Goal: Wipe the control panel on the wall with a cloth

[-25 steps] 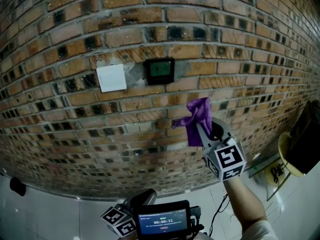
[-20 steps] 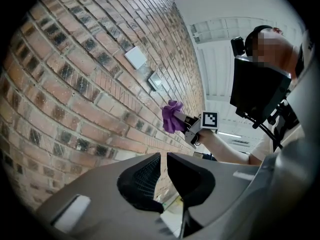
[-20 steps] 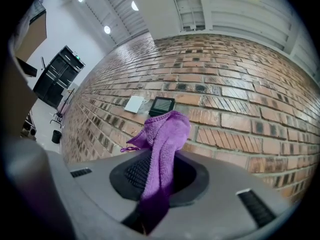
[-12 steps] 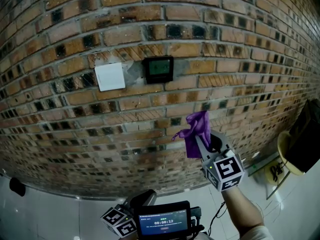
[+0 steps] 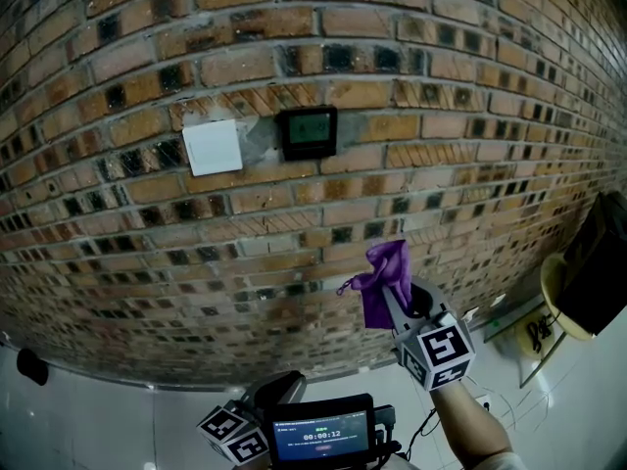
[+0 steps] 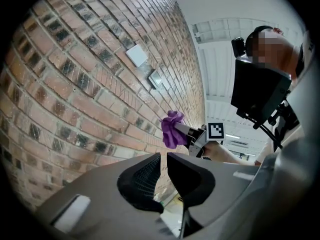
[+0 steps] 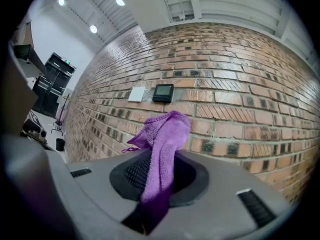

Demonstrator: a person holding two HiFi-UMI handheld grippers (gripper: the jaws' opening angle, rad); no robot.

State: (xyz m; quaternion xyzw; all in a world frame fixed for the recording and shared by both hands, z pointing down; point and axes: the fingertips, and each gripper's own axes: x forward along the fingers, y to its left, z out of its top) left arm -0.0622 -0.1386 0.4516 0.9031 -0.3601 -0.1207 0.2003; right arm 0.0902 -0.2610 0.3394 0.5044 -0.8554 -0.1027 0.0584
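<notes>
The black control panel (image 5: 309, 132) is set in the brick wall next to a white switch plate (image 5: 213, 147). My right gripper (image 5: 390, 299) is shut on a purple cloth (image 5: 384, 280), held well below and to the right of the panel, off the bricks. From the right gripper view the cloth (image 7: 163, 144) sticks up between the jaws, with the panel (image 7: 163, 92) far ahead. My left gripper (image 5: 279, 388) stays low at the bottom edge. Its jaws (image 6: 163, 165) are shut to a thin slit with nothing in them.
A screen (image 5: 319, 441) is mounted at the bottom of the head view. A yellow round object (image 5: 560, 302) and a black case (image 5: 600, 262) stand at the right by the wall. Cables (image 5: 431, 421) lie on the white floor. A dark object (image 5: 34, 365) sits low left.
My right gripper has dropped lower with the purple cloth, away from the panel. The left gripper has not moved.
</notes>
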